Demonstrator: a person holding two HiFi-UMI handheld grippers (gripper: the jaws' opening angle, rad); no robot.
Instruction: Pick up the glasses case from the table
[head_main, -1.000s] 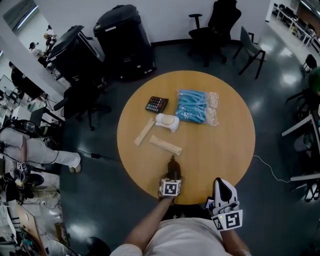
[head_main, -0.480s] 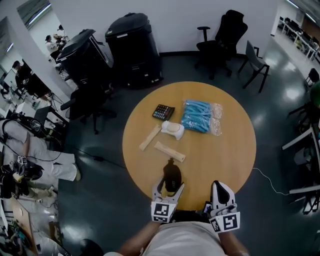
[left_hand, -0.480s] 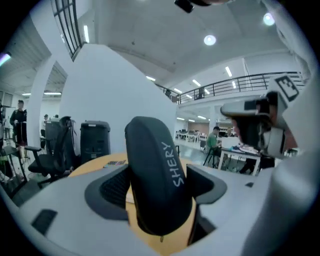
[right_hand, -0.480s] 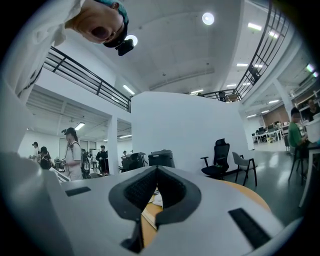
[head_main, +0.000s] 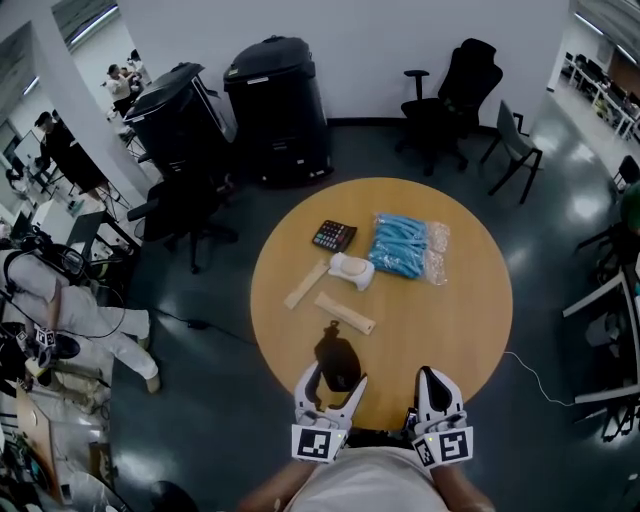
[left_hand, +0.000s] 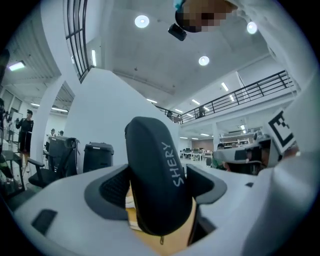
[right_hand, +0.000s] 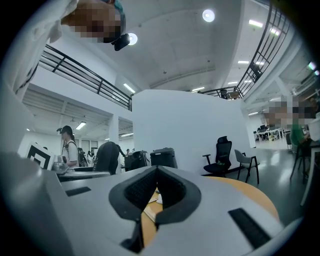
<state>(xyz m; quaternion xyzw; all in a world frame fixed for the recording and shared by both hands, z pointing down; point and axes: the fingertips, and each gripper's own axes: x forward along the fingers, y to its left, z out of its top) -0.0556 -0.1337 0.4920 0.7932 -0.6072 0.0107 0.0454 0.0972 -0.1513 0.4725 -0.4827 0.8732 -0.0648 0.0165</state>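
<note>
The glasses case (head_main: 338, 362) is a black zipped hard case. It is lifted off the round wooden table (head_main: 455, 310) and stands on end between the jaws of my left gripper (head_main: 332, 380), above the table's near edge. In the left gripper view the case (left_hand: 155, 165) fills the gap, with both pads of the left gripper (left_hand: 159, 194) pressed on its sides and white lettering down its face. My right gripper (head_main: 433, 380) hangs level at the near edge to the right, holding nothing. In its own view the right gripper (right_hand: 157, 171) has its tips touching.
On the table's far half lie a calculator (head_main: 334, 236), a bag of blue items (head_main: 404, 247), a white object (head_main: 351, 271) and two wooden blocks (head_main: 344, 312). Black bins (head_main: 275, 110) and office chairs (head_main: 455, 95) stand beyond the table, and people stand at far left.
My left gripper has risen with the case, lifting it off the tabletop and drawing it back toward the near edge. The right gripper has hardly moved.
</note>
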